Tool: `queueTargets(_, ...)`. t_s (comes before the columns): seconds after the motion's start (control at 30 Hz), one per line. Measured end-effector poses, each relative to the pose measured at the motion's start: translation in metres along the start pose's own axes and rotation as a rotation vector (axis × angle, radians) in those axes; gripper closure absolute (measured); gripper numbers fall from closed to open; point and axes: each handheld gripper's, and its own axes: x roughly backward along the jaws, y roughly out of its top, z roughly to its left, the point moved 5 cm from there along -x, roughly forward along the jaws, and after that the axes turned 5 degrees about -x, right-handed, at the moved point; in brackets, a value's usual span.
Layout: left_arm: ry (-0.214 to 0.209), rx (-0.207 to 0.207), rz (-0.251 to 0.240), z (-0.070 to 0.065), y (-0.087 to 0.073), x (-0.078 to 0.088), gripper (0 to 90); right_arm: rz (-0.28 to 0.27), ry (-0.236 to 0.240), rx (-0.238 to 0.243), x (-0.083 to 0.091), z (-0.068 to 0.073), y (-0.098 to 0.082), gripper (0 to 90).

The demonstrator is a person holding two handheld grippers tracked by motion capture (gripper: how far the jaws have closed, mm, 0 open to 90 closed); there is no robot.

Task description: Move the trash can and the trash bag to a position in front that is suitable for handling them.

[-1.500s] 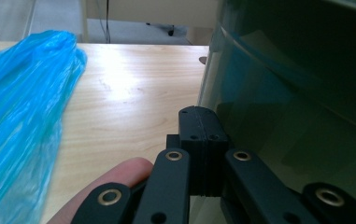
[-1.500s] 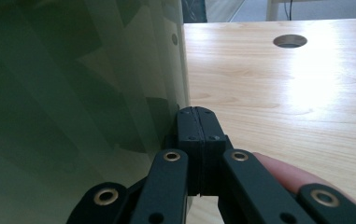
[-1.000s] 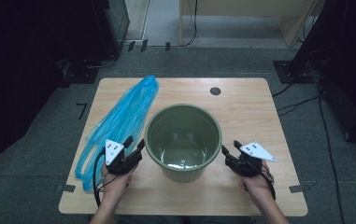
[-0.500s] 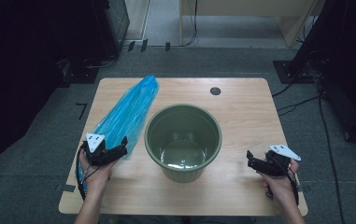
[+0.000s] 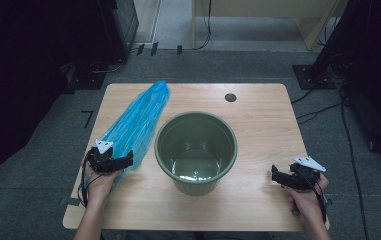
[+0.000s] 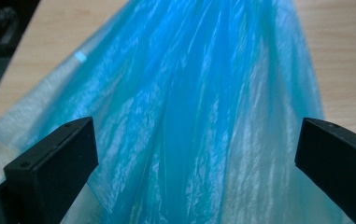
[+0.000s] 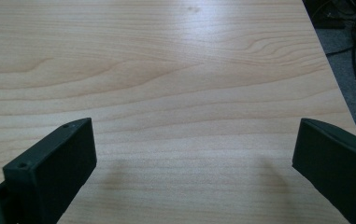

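Note:
A dark green bucket (image 5: pixel 198 186) stands upright at the middle of the wooden table (image 5: pixel 263 120), with nothing to see inside it. A long blue plastic bag (image 5: pixel 138 120) lies flat to its left, running from the far side toward the front. My left gripper (image 5: pixel 127 161) hovers low over the bag's near end (image 6: pixel 189 93); its jaws have just been opening and stand wide, with the bag under them, not pinched. My right gripper (image 5: pixel 275 176) is at the front right of the table, over bare wood (image 7: pixel 180 93); its jaws have also just opened, with nothing between them.
A small dark round hole (image 5: pixel 230 97) sits in the tabletop behind the bucket. The table's right edge (image 7: pixel 334 79) lies close beside the right gripper. Cables (image 5: pixel 323 107) and dark equipment stands ring the table on the grey floor.
Both grippers have drawn away from the bucket's sides, outward and toward the front edge. The left one now sits over the bag's near end, the right one near the right front corner.

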Motion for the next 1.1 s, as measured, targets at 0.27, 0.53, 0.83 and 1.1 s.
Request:
queueTargets(0.27,0.034,0.016,0.085,-0.001,-0.012,-0.010,4.1,0.022,-0.009,-0.004,-0.003,0.001,-0.004,0.0)
queueTargets(0.53,0.051,0.029,0.025,-0.003,-0.013,-0.003,45.7,0.051,-0.008,-0.009,-0.005,0.001,-0.006,0.0)
queueTargets(0.83,0.015,0.075,-0.001,-0.006,-0.017,0.003,88.5,0.048,-0.016,-0.003,-0.006,0.001,-0.006,0.0)
queueTargets(1.1,-0.024,0.111,-0.107,-0.008,-0.002,0.020,89.5,0.049,-0.016,-0.004,-0.006,0.001,-0.006,0.0)
